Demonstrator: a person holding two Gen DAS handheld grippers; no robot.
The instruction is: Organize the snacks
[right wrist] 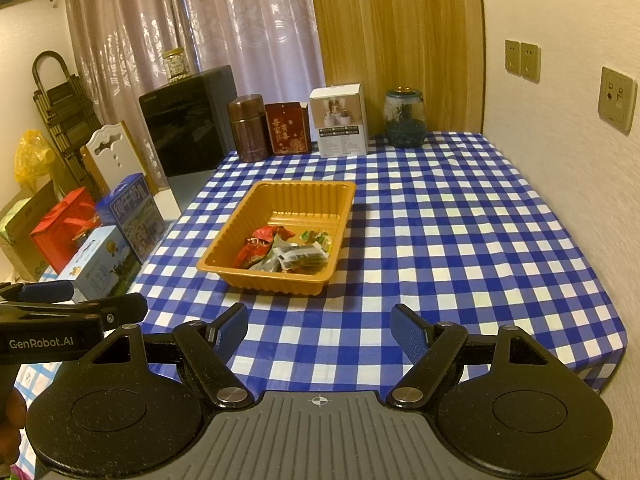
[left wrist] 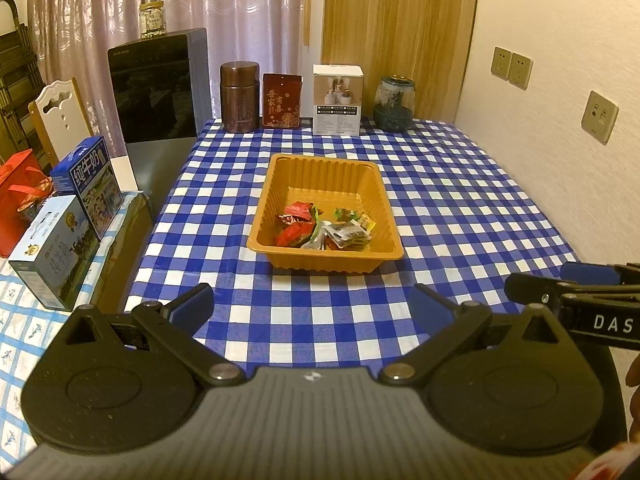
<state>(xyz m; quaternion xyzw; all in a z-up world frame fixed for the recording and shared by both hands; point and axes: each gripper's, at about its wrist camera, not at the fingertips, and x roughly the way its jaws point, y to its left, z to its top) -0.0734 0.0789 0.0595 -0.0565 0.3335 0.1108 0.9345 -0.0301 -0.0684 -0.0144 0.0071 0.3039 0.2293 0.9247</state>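
Observation:
An orange plastic tray (left wrist: pixel 280 184) (right wrist: pixel 236 236) sits mid-table on the blue checked cloth. Several wrapped snacks (left wrist: pixel 324 228) (right wrist: pixel 284 252) lie in its near half: red packets on the left, smaller green and yellow ones on the right. My left gripper (left wrist: pixel 312 308) is open and empty, held over the table's near edge, short of the tray. My right gripper (right wrist: pixel 318 330) is open and empty, also near the front edge, to the right of the tray. Each gripper shows at the edge of the other's view.
At the table's back stand a brown canister (left wrist: pixel 239 96), a red tin (left wrist: pixel 281 100), a white box (left wrist: pixel 338 100) and a glass jar (left wrist: pixel 394 104). Milk cartons (left wrist: pixel 92 184) and a red bag (left wrist: pixel 18 200) sit on a side table to the left. A wall is on the right.

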